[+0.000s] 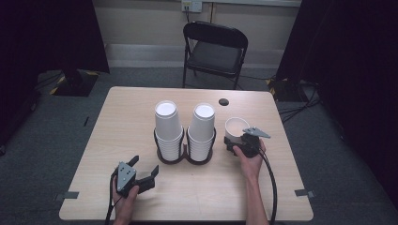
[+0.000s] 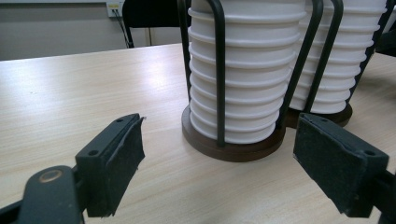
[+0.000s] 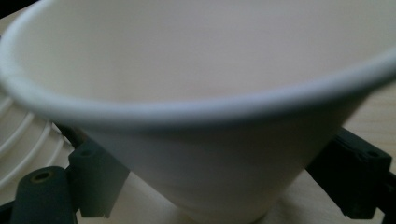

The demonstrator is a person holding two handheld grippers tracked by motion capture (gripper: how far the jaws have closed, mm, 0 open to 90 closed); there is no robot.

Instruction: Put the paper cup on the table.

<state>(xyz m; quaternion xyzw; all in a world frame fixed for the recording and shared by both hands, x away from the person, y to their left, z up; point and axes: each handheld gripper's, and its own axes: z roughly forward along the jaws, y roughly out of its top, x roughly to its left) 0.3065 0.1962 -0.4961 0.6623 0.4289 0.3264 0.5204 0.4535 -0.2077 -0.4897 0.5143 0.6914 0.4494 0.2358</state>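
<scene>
A single white paper cup (image 1: pixel 236 128) stands upright on the table (image 1: pixel 141 105), mouth up and long axis vertical, to the right of the cup holder and nearer the table's right edge. The right gripper (image 1: pixel 234 142) reaches it from the near side, with one of its fingers (image 3: pixel 98 179) on each side of the cup's lower wall; in the right gripper view the cup (image 3: pixel 205 116) sits between them and they press against it, grasping it low down while the rim spreads wide above.

Just to the left of the cup, a dark double holder (image 1: pixel 185 157) of wire hoops on round bases carries two tall stacks of white cups (image 1: pixel 168 126), mouths up, side by side at the middle of the table. The right stack stands close beside the held cup.

The left gripper (image 1: pixel 143 169) lies low at the near left of the table, its fingers (image 2: pixel 116 161) released and spread wide, pointing toward the holder's left stack (image 2: pixel 243 70), short of it and gripping nothing.

Beyond the table's far edge stands a black folding chair (image 1: pixel 213 49); a small dark hole (image 1: pixel 223 101) marks the far part of the tabletop.
</scene>
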